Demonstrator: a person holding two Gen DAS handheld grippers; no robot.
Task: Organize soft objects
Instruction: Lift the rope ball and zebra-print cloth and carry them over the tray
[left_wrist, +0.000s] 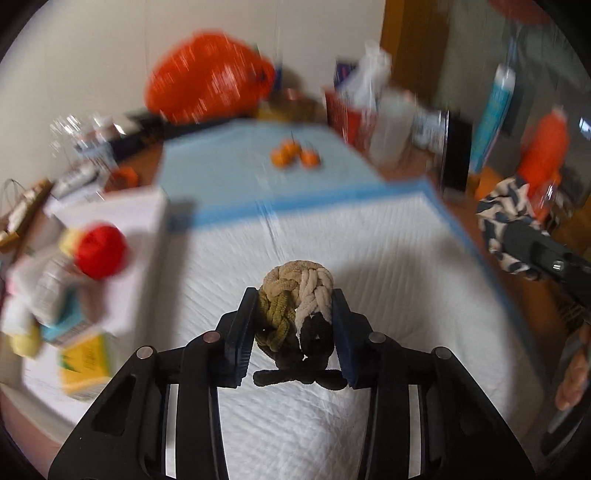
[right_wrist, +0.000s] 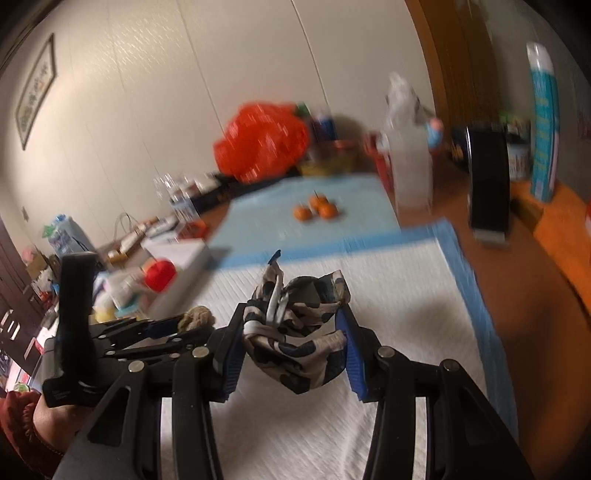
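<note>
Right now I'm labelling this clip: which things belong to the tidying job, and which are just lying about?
Job: braided hair tie in left gripper; patterned scrunchie in right gripper.

Lying about: oranges, orange bag, red ball, white pad.

A patterned scarf (right_wrist: 295, 332) is clamped between the blue pads of the right gripper (right_wrist: 291, 350) above a white pad (right_wrist: 406, 332). At left, a braided knot (right_wrist: 195, 318) is held in the left gripper (right_wrist: 184, 325). Three oranges (right_wrist: 316, 208) are seen beyond.

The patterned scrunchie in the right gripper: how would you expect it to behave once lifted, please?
The patterned scrunchie is probably floppy: its folds sag below the right gripper. It looks light, thin fabric, and unlikely to slip, being bunched between both pads.
</note>
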